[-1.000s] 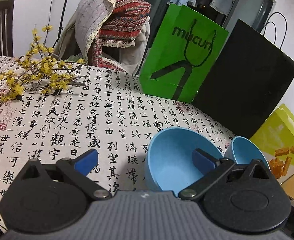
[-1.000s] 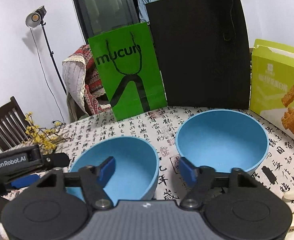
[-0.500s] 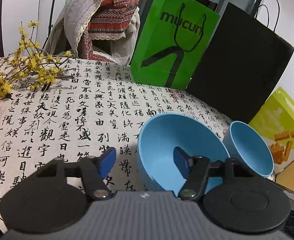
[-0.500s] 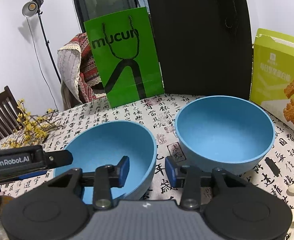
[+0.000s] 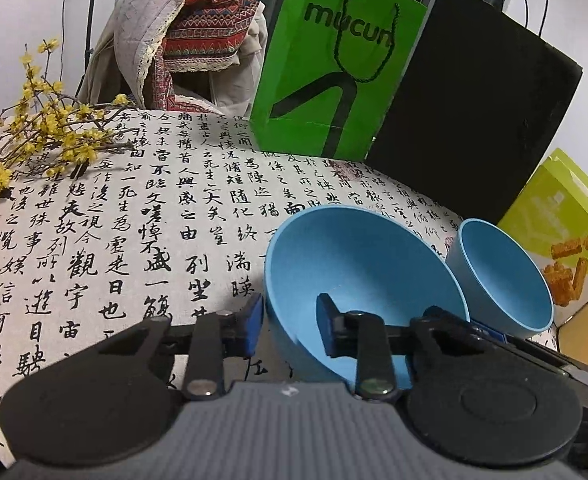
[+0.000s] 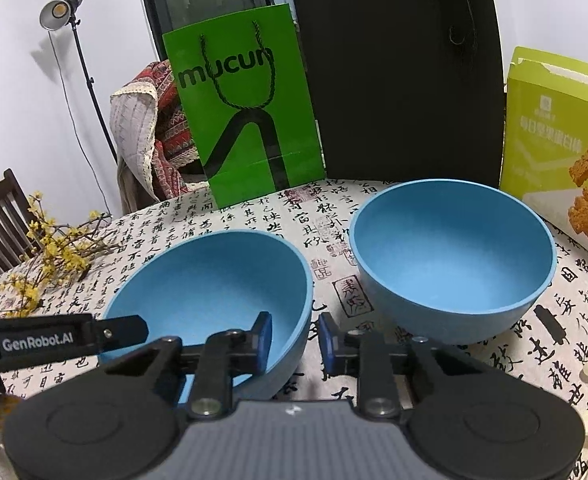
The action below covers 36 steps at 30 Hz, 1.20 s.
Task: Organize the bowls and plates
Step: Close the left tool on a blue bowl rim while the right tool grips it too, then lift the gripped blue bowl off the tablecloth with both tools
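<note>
Two blue bowls stand upright on a tablecloth printed with black calligraphy. The near bowl (image 5: 366, 272) (image 6: 213, 288) is caught from both sides. My left gripper (image 5: 289, 326) straddles its left wall, jaws closing, the blue pads (image 5: 255, 326) against the wall. My right gripper (image 6: 296, 338) straddles its right rim, jaws closing too, with a strip of cloth still showing between the rim and the outer pad (image 6: 326, 342). The second bowl (image 5: 502, 276) (image 6: 450, 256) sits just to the right, untouched.
A green paper bag (image 6: 245, 120) and a black bag (image 6: 398, 68) stand at the table's far edge. A yellow-green snack box (image 6: 554, 140) is at the right. Yellow flower twigs (image 5: 41, 132) lie at the left. A cloth-draped chair (image 5: 181, 32) is behind the table.
Both grippers' jaws have narrowed from wide apart to close around the near bowl's wall, the left on its left side, the right on its right. Neither bowl has moved.
</note>
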{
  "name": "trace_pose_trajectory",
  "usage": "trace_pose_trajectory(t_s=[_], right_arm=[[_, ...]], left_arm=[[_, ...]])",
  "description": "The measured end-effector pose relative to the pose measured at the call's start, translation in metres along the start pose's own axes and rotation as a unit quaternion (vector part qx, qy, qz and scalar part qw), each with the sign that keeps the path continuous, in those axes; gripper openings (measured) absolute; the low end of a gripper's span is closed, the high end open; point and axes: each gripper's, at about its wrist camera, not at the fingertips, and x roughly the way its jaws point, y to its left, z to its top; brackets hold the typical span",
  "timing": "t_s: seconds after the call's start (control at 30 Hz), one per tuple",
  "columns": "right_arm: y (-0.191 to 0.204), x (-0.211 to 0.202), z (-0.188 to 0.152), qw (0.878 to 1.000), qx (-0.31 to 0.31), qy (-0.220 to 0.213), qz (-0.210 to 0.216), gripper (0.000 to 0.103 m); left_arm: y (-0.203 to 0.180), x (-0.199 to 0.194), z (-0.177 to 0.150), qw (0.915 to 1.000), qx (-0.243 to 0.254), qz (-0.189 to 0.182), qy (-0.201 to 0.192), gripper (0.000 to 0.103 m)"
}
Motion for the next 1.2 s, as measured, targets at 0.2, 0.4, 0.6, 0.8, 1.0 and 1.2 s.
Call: trace_pose_trajectory(t_s=[0.2, 0.4, 0.6, 0.8, 1.0, 1.2], right_arm=[[0.000, 0.000, -0.001, 1.000, 0.000, -0.004, 0.000, 0.020], [-0.002, -0.001, -0.002, 1.000, 0.006, -0.008, 0.001, 0.018], [-0.003, -0.006, -0.003, 1.000, 0.008, -0.019, 0.005, 0.014], [-0.003, -0.012, -0.002, 0.999, 0.009, -0.030, 0.009, 0.014], [-0.005, -0.021, -0.001, 0.999, 0.017, -0.043, 0.018, 0.014], [-0.008, -0.028, 0.001, 0.998, 0.023, -0.054, 0.024, 0.014]], left_arm=[[0.000, 0.000, -0.001, 1.0000, 0.004, 0.007, -0.004, 0.023], [-0.001, -0.002, -0.002, 0.9999, 0.008, 0.010, -0.007, 0.022], [-0.005, -0.009, -0.003, 0.9996, 0.016, 0.012, -0.020, 0.023], [-0.009, -0.017, -0.003, 0.9992, 0.022, 0.013, -0.032, 0.023], [-0.014, -0.030, -0.003, 0.9981, 0.029, 0.013, -0.053, 0.023], [-0.019, -0.042, -0.004, 0.9967, 0.035, 0.013, -0.071, 0.023]])
